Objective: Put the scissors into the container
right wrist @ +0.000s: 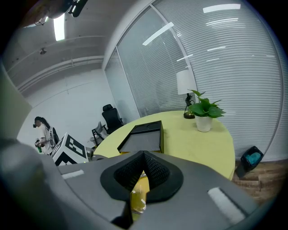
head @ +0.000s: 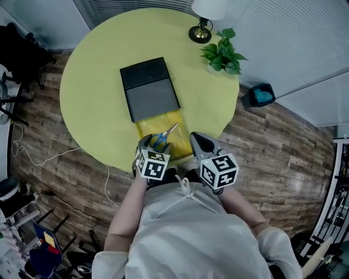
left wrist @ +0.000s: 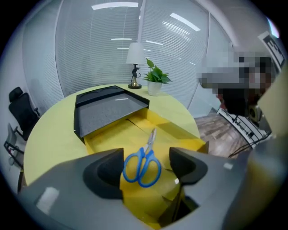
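Scissors (left wrist: pixel 142 165) lie untouched in the container (left wrist: pixel 108 137) between the left gripper (left wrist: pixel 146 161) fingers (left wrist: pixel 105 173), wide apart; right gripper (right wrist: pixel 143 167) fingers (right wrist: pixel 157 173) are together.

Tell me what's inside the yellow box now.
Blue-handled scissors lie flat on the floor of the box, blades pointing toward the black lid. The lid covers the box's far part, so anything under it is hidden.

Lid (head: pixel 150 90) blocks container (head: pixel 148 128) rear (frt half open).

Lamp (head: pixel 209 7), potted plant (head: pixel 222 52), yellow table (head: pixel 92 92)
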Available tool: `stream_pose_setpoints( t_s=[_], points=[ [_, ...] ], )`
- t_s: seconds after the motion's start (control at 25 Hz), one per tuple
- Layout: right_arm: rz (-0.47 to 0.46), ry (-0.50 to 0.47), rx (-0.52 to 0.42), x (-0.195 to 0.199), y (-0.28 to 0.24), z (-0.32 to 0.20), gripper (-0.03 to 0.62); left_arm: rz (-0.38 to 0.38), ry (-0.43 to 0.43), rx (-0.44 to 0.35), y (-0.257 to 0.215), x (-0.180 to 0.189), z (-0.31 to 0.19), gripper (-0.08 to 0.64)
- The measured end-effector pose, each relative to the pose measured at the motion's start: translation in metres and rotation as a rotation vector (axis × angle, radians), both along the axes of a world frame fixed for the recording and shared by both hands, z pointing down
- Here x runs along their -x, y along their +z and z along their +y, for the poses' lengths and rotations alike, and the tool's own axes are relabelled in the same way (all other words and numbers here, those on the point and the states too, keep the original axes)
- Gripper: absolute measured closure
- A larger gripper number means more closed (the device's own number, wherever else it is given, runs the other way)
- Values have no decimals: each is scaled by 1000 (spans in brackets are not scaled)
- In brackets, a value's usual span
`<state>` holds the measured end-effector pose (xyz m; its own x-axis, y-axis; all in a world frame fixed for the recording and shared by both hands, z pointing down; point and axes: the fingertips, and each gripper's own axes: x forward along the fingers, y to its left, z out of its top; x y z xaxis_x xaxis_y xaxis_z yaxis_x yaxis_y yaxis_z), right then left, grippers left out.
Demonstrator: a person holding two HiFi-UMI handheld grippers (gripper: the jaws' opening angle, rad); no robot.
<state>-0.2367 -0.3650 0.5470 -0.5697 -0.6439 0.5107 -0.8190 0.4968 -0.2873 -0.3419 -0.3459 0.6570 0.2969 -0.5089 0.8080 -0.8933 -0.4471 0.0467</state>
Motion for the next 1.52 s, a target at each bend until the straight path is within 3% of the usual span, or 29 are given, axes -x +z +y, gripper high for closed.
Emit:
stream_pose_setpoints(
  t_s=[0.12, 0.24, 0.36, 0.52, 0.76, 0.96, 1.16, 1.52],
  points=[
    [-3, -2, -8, 1, -3, 2, 592, 21, -26, -42, -10, 4, -2, 233],
    [-6, -6, -19, 4, -7, 5, 592, 49, -56, -76, -24, 6, -2, 268],
    [-9, -12, -34, 7, -13, 7, 592, 100, -104, -127, -45, 12, -2, 390],
    [-21, -26, -72, 12, -26, 6, 591, 131, -163, -253, -84, 24, -6, 542],
    [-36, -67, -161, 21, -53, 7, 592, 224, -210, -501, -166, 34, -7, 554],
    [-30, -74, -255, 26, -79, 6, 592, 248, -224, -695, -219, 42, -2, 554],
    [-27, -76, -340, 30, -102, 5, 592, 256, -234, -756, -240, 45, 4, 554],
    [-16, -103, -345, 37, -102, 4, 592, 263, -259, -744, -241, 51, 5, 554]
  ],
)
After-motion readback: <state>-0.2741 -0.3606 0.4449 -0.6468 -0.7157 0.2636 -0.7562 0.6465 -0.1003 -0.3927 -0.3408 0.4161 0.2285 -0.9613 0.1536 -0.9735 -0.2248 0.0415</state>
